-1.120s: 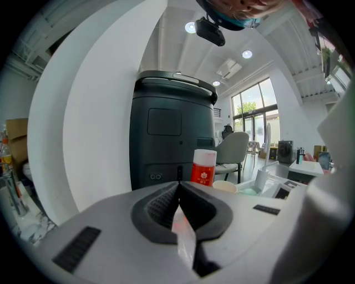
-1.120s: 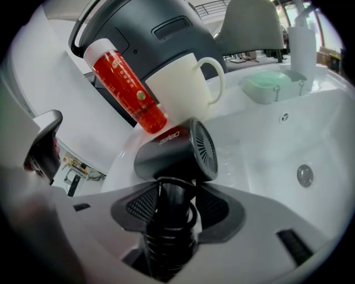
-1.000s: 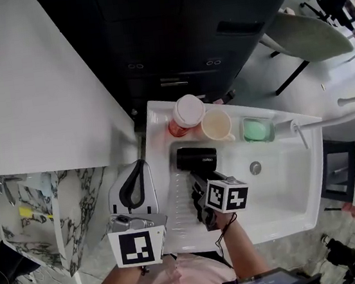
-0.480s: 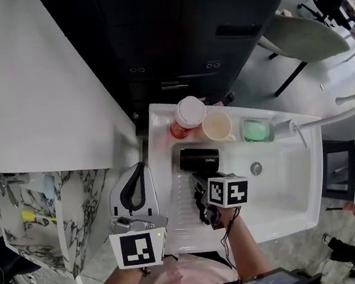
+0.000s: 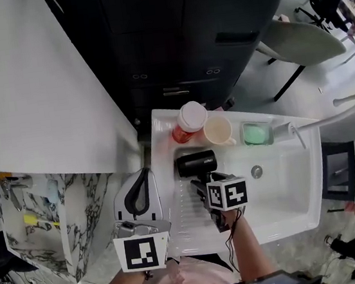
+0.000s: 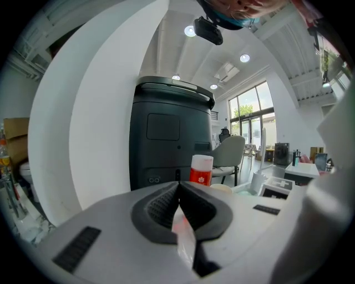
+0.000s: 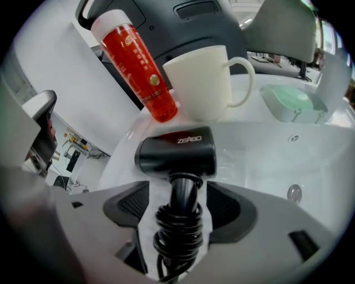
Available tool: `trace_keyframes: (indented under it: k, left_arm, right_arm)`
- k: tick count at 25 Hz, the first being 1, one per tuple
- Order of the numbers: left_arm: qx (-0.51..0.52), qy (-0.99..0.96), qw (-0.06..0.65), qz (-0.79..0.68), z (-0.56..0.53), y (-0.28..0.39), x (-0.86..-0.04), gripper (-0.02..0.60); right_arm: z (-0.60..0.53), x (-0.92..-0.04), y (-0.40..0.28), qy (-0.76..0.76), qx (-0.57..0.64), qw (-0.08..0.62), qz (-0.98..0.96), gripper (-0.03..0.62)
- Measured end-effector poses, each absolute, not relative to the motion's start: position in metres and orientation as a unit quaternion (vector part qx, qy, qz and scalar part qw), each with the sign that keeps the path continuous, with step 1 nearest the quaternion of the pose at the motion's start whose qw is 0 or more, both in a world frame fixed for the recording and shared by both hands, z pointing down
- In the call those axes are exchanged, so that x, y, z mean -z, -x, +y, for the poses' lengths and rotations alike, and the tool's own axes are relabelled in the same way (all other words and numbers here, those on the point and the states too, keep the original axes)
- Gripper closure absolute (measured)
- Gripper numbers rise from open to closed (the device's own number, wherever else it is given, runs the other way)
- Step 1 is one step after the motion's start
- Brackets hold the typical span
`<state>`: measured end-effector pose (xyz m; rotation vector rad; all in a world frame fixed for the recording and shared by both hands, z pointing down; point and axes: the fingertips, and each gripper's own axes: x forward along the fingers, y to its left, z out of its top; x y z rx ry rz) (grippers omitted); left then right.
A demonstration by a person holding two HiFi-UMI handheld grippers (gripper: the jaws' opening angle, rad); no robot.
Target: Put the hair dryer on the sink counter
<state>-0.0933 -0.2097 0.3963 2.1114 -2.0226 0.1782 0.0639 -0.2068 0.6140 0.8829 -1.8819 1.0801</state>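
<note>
The left gripper (image 5: 142,175) is held left of the sink table (image 5: 183,225), its jaws pressed together on nothing. The hair dryer (image 5: 196,163) is laid on the table's ribbed part, near the red bottle (image 5: 186,120). Its handle is flanked by the right gripper (image 5: 201,187), whose jaws are opening, pads clear.

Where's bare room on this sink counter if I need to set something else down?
Bare: the ribbed drainboard nearer you than the hair dryer, and the basin around the drain. Crowded: the back ledge, with bottle, mug, soap dish.
</note>
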Motion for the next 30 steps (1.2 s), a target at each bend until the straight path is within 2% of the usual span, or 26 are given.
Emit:
trace_keyframes:
  k: [9,16,17,21,25,30]
  left_arm:
    - [-0.054,-0.725,0.092,-0.68,-0.205,0.092,-0.384,0.572]
    - [-0.037,-0.742,0.071,-0.666,-0.197,0.088,-0.36,0.572]
    - [-0.035,-0.746,0.066,-0.662,-0.195,0.086,-0.353,0.572]
    - [-0.018,-0.759,0.041,-0.649,-0.19,0.08,-0.323,0.572]
    - [0.002,-0.767,0.02,-0.641,-0.181,0.079,-0.29,0.572]
    - [0.008,-0.779,-0.032,-0.626,-0.175,0.078,-0.258,0.572]
  right_arm:
    - [-0.207,-0.601,-0.068,-0.371,-0.4,0.363,-0.755,0.263]
    - [-0.2,-0.54,-0.063,-0.384,-0.365,0.319,-0.786,0.264]
    - [-0.199,-0.525,-0.061,-0.388,-0.354,0.303,-0.795,0.277]
    - [-0.2,-0.454,-0.05,-0.421,-0.294,0.207,-0.832,0.409]
    - [-0.197,-0.383,-0.044,-0.467,-0.19,0.134,-0.853,0.592]
    - [-0.187,-0.333,-0.04,-0.482,-0.133,0.081,-0.862,0.594]
